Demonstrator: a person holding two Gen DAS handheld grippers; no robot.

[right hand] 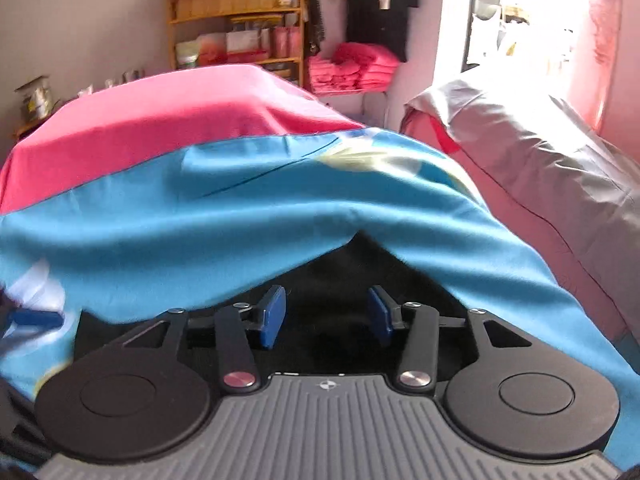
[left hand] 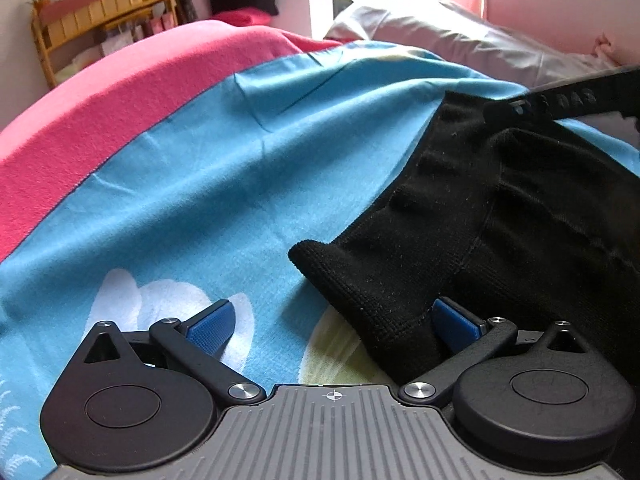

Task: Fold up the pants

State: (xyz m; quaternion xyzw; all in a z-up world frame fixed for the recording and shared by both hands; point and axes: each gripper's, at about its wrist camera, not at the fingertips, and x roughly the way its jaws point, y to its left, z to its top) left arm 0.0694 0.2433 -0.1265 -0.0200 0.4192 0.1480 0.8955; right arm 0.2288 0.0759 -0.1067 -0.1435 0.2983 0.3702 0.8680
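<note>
One pair of black knit pants (left hand: 460,216) lay rumpled on the blue sheet (left hand: 224,184), ribbed cuff nearest the left gripper (left hand: 332,322). Its jaws were spread wide, the cuff lying between them, unpinched. The right gripper (right hand: 326,316) had its jaws apart over dark cloth.

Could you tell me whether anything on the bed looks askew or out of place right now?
Yes. The black pants lie bunched and wrinkled on the blue towel, one cuff rolled toward the left gripper, not flat. In the right wrist view, the towel humps up in a fold over dark fabric ahead of the right gripper.
</note>
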